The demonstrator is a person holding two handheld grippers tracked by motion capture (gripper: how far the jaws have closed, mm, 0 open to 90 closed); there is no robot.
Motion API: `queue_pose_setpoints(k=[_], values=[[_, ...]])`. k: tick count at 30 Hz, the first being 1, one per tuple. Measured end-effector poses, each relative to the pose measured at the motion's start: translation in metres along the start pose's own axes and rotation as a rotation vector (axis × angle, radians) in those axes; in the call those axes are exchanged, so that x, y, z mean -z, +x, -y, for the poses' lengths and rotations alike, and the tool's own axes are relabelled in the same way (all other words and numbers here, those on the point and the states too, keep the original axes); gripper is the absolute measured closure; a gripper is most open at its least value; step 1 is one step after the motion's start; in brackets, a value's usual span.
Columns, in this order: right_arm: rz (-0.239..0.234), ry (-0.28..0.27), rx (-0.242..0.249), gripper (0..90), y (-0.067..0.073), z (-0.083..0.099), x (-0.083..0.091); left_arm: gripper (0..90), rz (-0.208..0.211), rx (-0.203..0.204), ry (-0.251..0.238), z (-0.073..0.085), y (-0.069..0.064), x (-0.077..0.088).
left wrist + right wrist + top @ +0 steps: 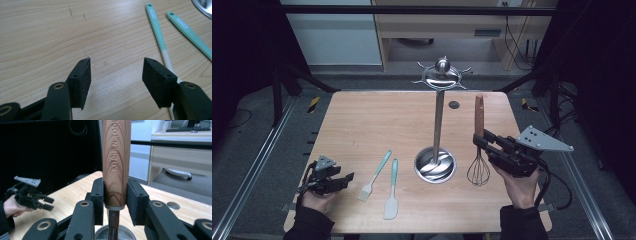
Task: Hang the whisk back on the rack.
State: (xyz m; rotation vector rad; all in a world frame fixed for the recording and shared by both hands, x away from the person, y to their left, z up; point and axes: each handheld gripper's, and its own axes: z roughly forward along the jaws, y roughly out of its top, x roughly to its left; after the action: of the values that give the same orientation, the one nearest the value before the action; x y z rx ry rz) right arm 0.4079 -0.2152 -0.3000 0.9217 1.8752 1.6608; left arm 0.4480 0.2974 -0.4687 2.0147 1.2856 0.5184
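The whisk (pixel 479 145) has a smooth, grained wooden handle and thin metal wires. The stand (pixel 438 125) is glossy polished metal. The table (pixel 362 125) is matt pale wood. The brush (pixel 374 176) and spatula (pixel 392 190) look like smooth plastic, perhaps silicone.

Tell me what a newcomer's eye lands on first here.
The tall steel utensil stand rises from its round base at the table's middle. Beside it, the right gripper holds a whisk upright by its wooden handle. The left gripper rests open near a teal brush and spatula.
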Motion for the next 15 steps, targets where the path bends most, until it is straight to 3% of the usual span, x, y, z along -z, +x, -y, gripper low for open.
queue_pose_setpoints(k=[15], values=[[-0.029,-0.036,0.040,69.5,0.004,-0.018,-0.008,39.4,0.001,-0.003,0.006,0.000,-0.001,-0.001]])
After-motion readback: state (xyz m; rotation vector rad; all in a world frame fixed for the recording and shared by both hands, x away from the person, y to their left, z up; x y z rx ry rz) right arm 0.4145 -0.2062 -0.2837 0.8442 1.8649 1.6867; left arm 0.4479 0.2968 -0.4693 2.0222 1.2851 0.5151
